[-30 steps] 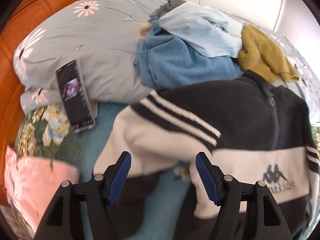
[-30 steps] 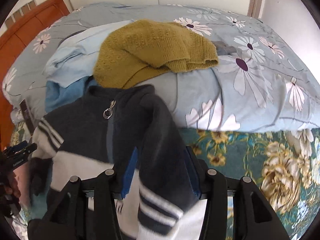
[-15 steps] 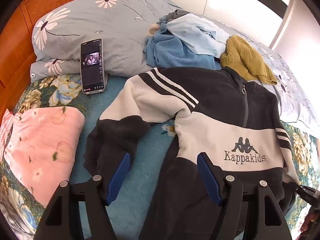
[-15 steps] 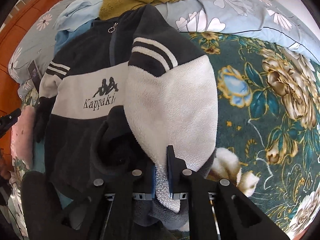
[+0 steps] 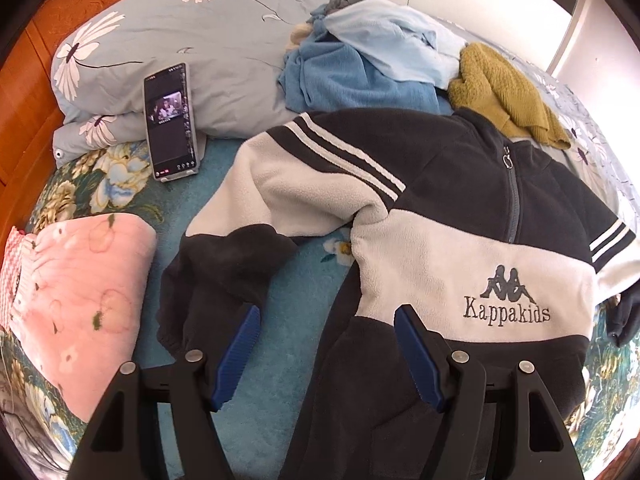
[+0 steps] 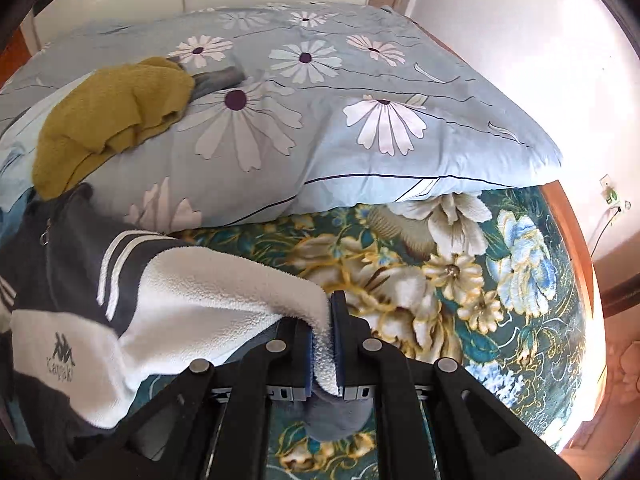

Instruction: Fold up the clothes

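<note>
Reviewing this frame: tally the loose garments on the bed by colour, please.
Navy-and-white fleece: 1
Blue garments in the pile (mid-blue, pale blue): 2
Mustard knit: 1
Pink folded piece: 1
Total: 5

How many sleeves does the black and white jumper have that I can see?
2. One sleeve lies loose on the bed near the phone. The other sleeve is pinched in the right gripper, stretched out sideways.
</note>
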Demonstrator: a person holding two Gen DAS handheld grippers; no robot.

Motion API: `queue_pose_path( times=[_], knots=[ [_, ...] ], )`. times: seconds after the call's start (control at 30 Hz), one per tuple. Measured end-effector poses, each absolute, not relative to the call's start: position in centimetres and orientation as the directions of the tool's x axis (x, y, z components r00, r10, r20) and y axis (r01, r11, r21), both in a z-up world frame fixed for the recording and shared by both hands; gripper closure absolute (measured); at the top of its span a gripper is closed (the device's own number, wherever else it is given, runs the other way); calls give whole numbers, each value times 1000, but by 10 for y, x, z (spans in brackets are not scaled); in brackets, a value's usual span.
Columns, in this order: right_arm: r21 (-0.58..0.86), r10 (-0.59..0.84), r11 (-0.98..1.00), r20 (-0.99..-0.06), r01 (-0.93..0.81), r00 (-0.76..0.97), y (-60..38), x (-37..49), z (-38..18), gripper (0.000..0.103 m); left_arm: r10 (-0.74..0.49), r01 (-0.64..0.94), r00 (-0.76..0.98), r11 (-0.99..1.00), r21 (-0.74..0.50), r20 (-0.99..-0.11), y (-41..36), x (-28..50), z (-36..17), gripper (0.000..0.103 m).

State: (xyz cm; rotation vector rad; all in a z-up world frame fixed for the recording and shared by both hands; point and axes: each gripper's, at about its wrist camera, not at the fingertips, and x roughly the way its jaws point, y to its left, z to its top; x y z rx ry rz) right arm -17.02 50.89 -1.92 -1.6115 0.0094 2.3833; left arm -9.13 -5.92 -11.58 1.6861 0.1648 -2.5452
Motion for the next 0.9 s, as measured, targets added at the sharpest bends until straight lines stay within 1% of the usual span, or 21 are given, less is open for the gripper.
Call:
queue_pose_path(
  times=[0.07,0.13,0.2,0.27,0.33,0.43,0.47,0.5,0.57,0.7,0.8,0.9],
  knots=[
    [-142,218,-960,-921,-242,-323,510,-183,-35,95,-1,122,-376,-991,-49,-927,-58,-92,-119,30],
    [-136,201,-965,-934,-224,-297,502,-191,-52,94,13,114,-364,-992,-58,-931,-57,-92,-122,30],
    [-170,219,-968,-930,-183,-294,489,-193,-57,93,35,108,-357,-991,-79,-933,-58,-89,-124,30],
    [-194,231,-970,-917,-143,-325,477,-188,-49,84,58,103,-350,-990,-100,-935,-59,-87,-127,30],
    [-205,236,-971,-897,-120,-374,469,-175,-33,65,79,103,-348,-987,-122,-934,-61,-81,-128,30],
    [-151,175,-985,-858,-89,-483,453,-138,-5,52,99,98,-338,-985,-139,-936,-63,-70,-132,30],
    [-117,130,-991,-861,-56,-492,444,-123,-3,50,106,92,-332,-985,-144,-937,-63,-67,-133,30],
    [-55,47,-998,-878,3,-476,432,-108,-7,49,113,83,-327,-986,-148,-938,-62,-63,-136,30],
    [88,-144,-982,-919,165,-367,402,-82,-28,50,114,62,-315,-988,-140,-942,-61,-56,-140,30],
    [82,-152,-923,-975,376,-162,338,-45,-81,50,126,5,-279,-991,-133,-952,-58,-44,-151,30],
    [120,-163,-918,-983,378,-84,316,-48,-107,50,122,1,-245,-992,-126,-962,-61,-36,-162,30],
    [118,-140,-922,-990,369,-33,301,-54,-130,50,133,28,-193,-990,-141,-972,-67,-31,-178,30]
  ],
)
